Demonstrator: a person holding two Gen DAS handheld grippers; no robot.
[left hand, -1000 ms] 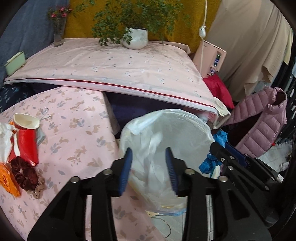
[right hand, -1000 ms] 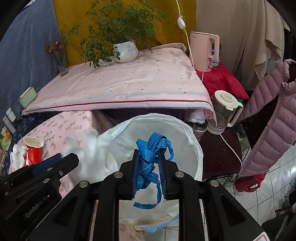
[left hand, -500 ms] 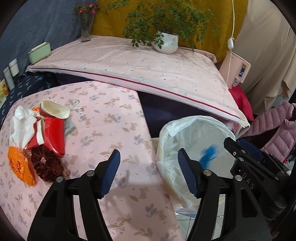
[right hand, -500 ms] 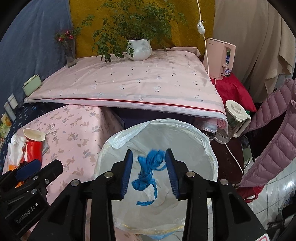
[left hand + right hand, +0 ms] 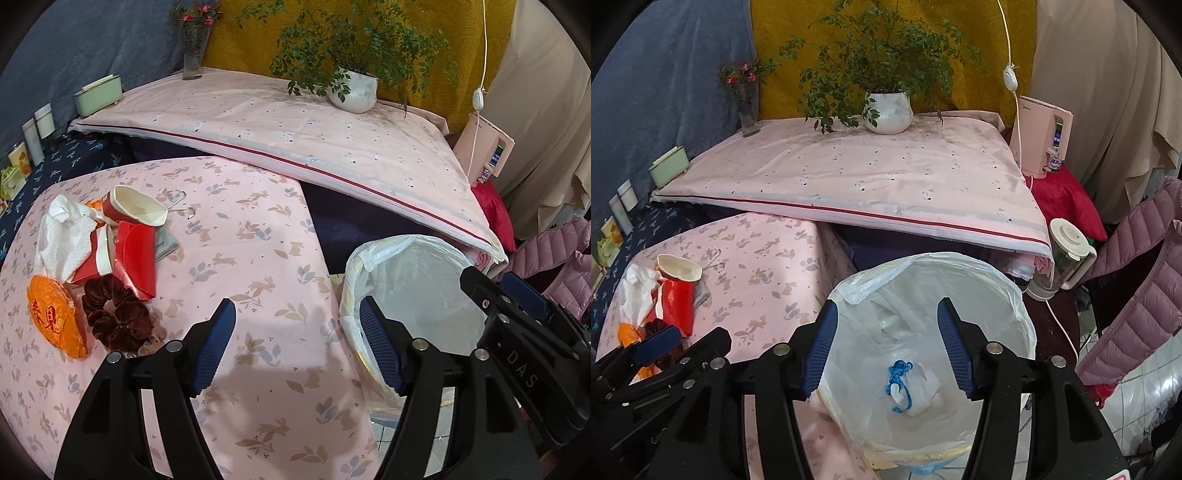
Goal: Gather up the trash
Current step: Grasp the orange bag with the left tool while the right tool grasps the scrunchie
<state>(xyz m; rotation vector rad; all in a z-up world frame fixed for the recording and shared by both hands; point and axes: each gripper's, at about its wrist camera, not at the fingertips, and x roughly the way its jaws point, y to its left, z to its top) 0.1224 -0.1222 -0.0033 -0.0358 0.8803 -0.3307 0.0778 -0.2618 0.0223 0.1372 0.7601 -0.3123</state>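
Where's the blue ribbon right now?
In the right wrist view the blue ribbon lies at the bottom of the lined trash bin, on crumpled white paper, below the open right gripper.

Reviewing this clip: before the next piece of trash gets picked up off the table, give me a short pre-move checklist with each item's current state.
1. Right gripper free of load: ok. Its jaws have just been opening and nothing is between them.
2. Blue ribbon inside the bin liner: ok, it lies at the bottom beside white tissue.
3. Left gripper ready to grasp: ok. Its jaws have just been opening, empty, over the floral tablecloth.
4. Trash left to collect: not ok. Crumpled tissue, paper cup, red packet and orange wrapper remain clustered on the table.
5. Whether the brown scrunchie counts as trash: cannot tell.
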